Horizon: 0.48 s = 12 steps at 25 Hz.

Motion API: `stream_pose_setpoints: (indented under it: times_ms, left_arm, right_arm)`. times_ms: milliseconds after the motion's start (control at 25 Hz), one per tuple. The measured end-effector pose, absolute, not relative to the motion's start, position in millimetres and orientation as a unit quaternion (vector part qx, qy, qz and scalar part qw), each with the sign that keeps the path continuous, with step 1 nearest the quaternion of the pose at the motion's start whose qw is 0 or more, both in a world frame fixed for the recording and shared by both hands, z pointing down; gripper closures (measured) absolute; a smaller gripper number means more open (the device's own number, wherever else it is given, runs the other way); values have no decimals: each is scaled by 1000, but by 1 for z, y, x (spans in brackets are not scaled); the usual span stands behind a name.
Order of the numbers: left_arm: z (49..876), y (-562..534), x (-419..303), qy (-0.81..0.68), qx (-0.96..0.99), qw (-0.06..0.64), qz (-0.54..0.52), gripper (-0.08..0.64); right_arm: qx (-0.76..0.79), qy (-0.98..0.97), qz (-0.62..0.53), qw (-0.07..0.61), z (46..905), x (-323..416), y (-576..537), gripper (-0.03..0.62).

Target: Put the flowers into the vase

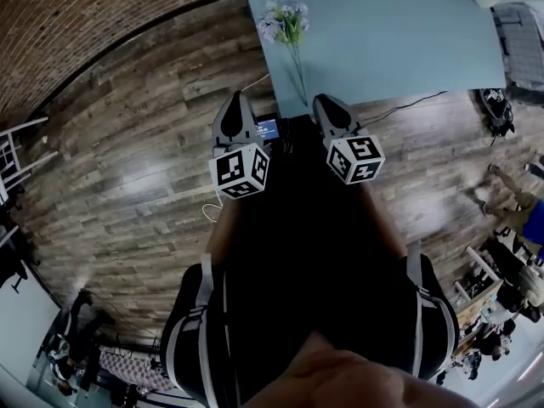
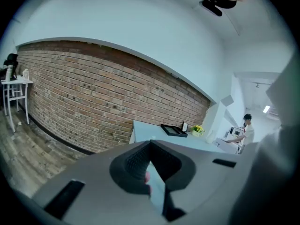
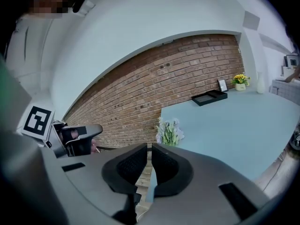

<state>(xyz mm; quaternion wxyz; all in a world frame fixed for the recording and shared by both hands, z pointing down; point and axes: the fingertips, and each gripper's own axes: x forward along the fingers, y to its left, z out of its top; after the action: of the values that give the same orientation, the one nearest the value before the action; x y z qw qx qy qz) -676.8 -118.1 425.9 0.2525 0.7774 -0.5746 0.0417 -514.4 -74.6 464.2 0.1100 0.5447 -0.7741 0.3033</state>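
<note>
Two sets of jaws clenched empty, left gripper (image 1: 239, 100) and right gripper (image 1: 328, 103), flowers (image 1: 287, 25) lying on table (image 1: 399, 32) ahead, untouched.

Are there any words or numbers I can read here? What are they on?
No words or numbers can be read.
Small blue screen: too small to read.
Framed card on the table: too blurred to read.
Marker cubes: only black-and-white squares, no letters.
</note>
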Motion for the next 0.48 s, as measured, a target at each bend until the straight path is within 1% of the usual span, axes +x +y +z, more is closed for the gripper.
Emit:
stream_pose_setpoints:
  times_ms: [160,200,240,360,480]
  left_arm:
    - [423,-128,-661,-595,763,248,50,541]
    - [419,-129,-660,-598,763,239,58,541]
    - [415,-130,-659,-599,765,228,67,541]
    - [408,-144,-653,-605,762,212,87,540]
    - [403,-163,-642,-618,753,209,86,541]
  right_arm:
    - [526,-788,300,112,472,-501,-107,568]
    - [516,-794,301,114,475,-503,-114,545]
    - [504,-800,303,118,477,-506,-121,492]
    - [478,-812,305,139,491,-506,-148,417]
    - [464,-808,314,184,524,-502,-181,385]
